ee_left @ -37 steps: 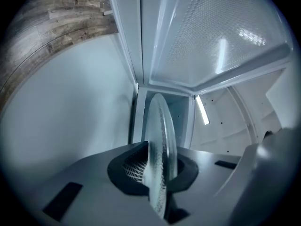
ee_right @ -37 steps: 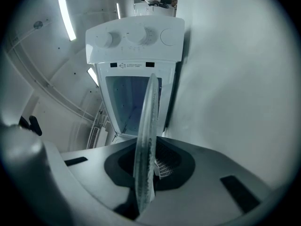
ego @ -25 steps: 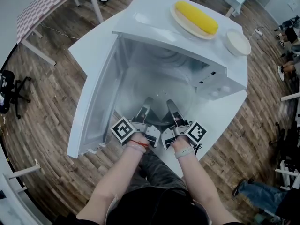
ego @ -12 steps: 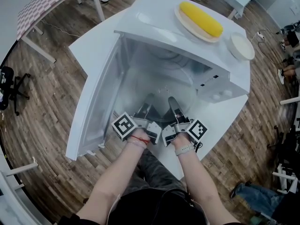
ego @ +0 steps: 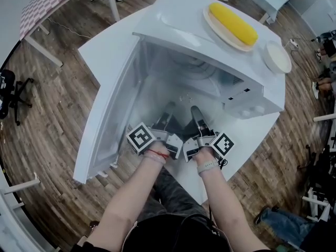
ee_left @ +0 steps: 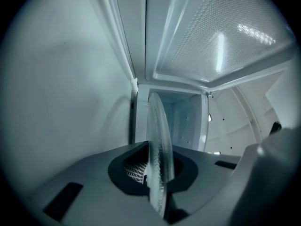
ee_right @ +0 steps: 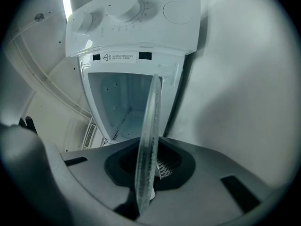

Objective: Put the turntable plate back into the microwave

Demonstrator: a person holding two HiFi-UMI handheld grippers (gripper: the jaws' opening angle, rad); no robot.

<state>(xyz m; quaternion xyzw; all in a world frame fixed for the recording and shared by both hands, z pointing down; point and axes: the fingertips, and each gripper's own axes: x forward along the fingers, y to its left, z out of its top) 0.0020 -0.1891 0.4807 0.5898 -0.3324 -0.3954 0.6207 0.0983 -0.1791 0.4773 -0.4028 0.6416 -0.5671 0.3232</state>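
Observation:
The white microwave stands with its door swung open to the left. A clear glass turntable plate is held at the mouth of the cavity, faint in the head view. My left gripper is shut on the plate's near left rim and my right gripper on its near right rim. In the left gripper view the plate runs edge-on between the jaws of the left gripper. The right gripper view shows the same plate pinched in the right gripper, below the control panel.
On top of the microwave lies a yellow corn cob on a dish, with a white bowl beside it. The microwave sits on a white table. A patterned table and a black chair stand at the left.
Both grippers have pushed the plate a little farther toward the cavity. The head camera has shifted slightly, so the microwave sits farther right in view.

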